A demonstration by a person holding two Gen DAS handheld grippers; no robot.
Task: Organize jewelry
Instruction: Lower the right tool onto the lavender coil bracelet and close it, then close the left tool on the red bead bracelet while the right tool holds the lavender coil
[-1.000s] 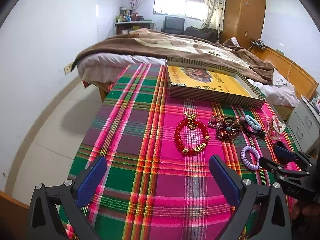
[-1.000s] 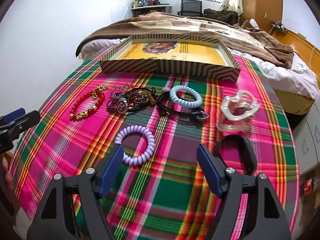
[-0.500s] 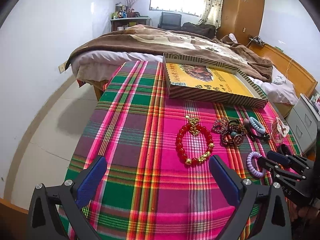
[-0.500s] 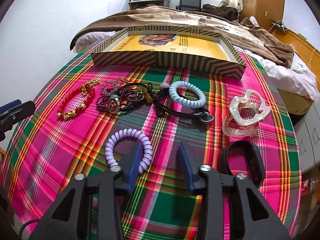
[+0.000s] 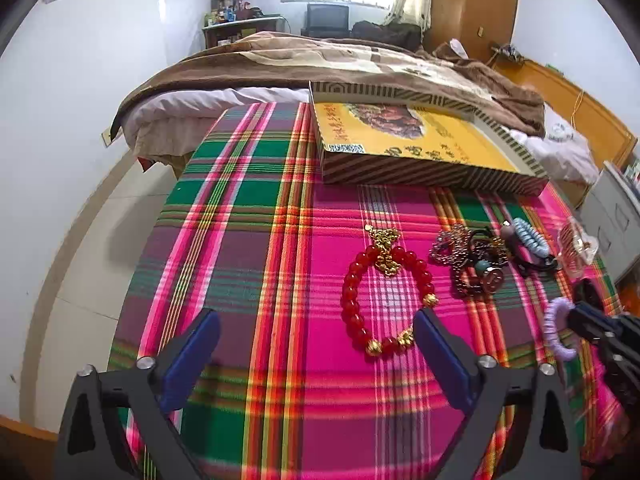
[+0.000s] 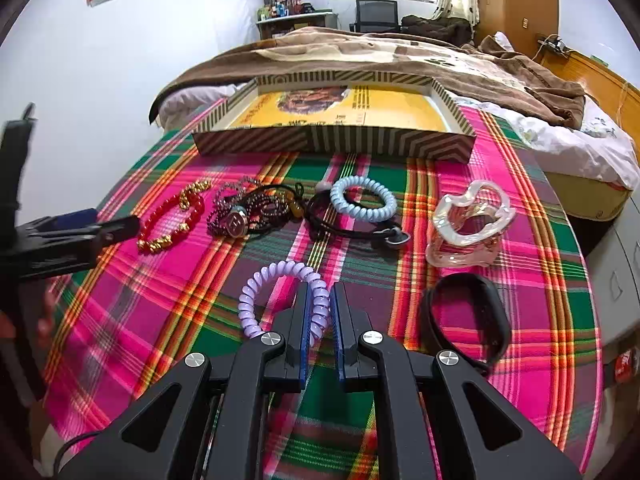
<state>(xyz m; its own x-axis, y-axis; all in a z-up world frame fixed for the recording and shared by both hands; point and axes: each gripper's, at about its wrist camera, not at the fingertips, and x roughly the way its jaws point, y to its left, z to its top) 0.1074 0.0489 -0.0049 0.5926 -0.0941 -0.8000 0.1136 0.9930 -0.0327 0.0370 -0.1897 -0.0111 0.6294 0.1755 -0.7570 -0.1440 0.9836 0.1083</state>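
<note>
R gripper (image 6: 320,312) jaws closing since a sec ago, now pinching lilac coil hair tie (image 6: 280,292). L gripper (image 5: 316,344) narrowing slightly, nothing between, nearing red bead bracelet (image 5: 384,300). Box (image 6: 332,144) likely destination.

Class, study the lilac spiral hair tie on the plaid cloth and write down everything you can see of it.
The lilac spiral hair tie is a glossy, plastic-looking coil formed into a ring, pale purple all round. It lies flat on the plaid tablecloth, near the front, apart from the other jewelry. The right gripper is closing on its right side: the coil sits between the blue pads, which press on it. A black band lies to its right, not touching.
</note>
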